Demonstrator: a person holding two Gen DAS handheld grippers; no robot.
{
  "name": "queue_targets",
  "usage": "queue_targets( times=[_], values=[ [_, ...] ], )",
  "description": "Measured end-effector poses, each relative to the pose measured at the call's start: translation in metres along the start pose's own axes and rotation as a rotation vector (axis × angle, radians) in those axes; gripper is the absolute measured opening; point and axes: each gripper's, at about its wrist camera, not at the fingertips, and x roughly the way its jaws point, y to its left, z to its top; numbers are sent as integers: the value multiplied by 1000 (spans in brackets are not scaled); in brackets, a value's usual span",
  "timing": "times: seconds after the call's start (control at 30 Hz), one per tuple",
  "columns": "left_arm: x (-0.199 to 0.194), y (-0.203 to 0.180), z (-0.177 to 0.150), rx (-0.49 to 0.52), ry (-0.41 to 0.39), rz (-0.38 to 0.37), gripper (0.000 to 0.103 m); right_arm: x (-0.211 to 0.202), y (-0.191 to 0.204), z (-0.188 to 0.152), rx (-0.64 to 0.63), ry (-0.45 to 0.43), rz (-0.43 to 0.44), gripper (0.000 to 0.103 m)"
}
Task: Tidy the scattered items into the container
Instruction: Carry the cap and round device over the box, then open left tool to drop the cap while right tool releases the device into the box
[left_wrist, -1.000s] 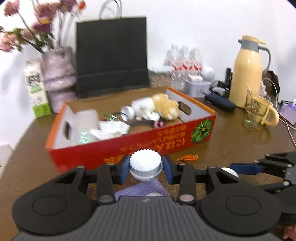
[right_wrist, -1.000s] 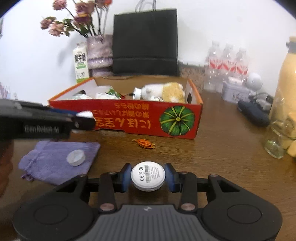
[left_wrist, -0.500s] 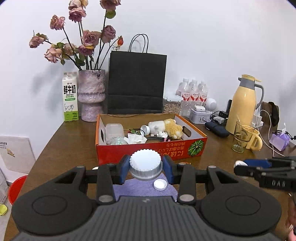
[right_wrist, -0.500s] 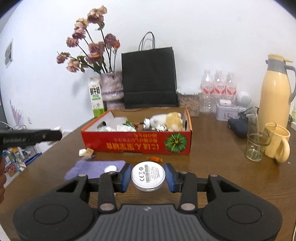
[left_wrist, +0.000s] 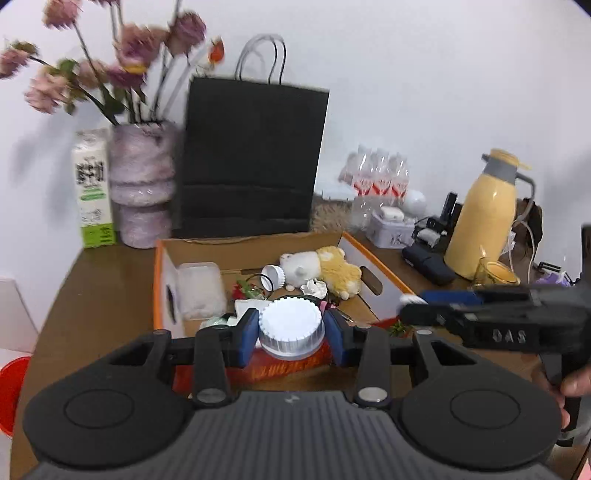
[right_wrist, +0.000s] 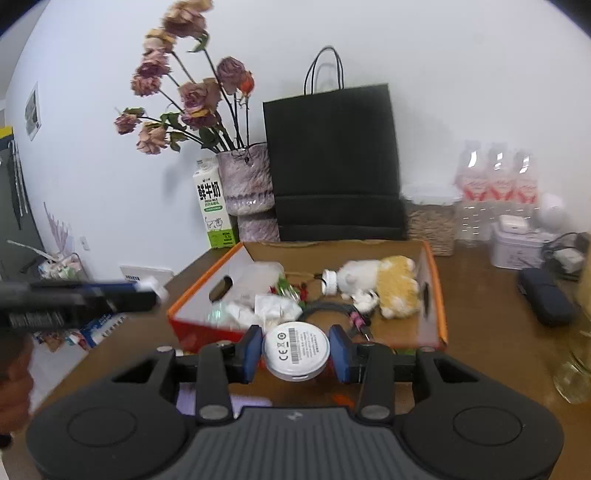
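From the left wrist, the left gripper (left_wrist: 291, 328) is clamped on a white ribbed cap (left_wrist: 291, 328), held over the near wall of the orange box (left_wrist: 380, 273). Inside lie a plush toy (left_wrist: 325, 267), a clear tub (left_wrist: 201, 291) and crumpled tissue. From the right wrist, the right gripper (right_wrist: 297, 350) pinches a round white disc (right_wrist: 297, 349) with a barcode label, above the box's (right_wrist: 439, 314) near edge.
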Motion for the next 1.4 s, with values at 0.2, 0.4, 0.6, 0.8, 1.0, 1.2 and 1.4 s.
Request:
queue_targets(
  times=[0.2, 0.4, 0.6, 0.8, 1.0, 1.2, 1.4],
  values=[
    [75, -3, 13, 119, 89, 73, 40, 85, -8, 47, 7, 127, 19, 38],
    [136, 21, 9, 19, 235, 60, 40, 167, -18, 54, 25, 286, -39, 38],
    [162, 36, 7, -6, 311, 33, 42, 213, -28, 38, 60, 402, -82, 39],
    [141, 41, 18, -42, 279, 5, 55, 212, -31, 41, 83, 400, -113, 43],
    [113, 39, 33, -45, 267, 51, 65, 174, -29, 56, 70, 360, -135, 52],
    [72, 37, 41, -50, 243, 99, 79, 123, -31, 66, 56, 308, -165, 68],
    [28, 38, 43, -79, 222, 159, 81, 76, -35, 61, 60, 286, -190, 71]
  ],
)
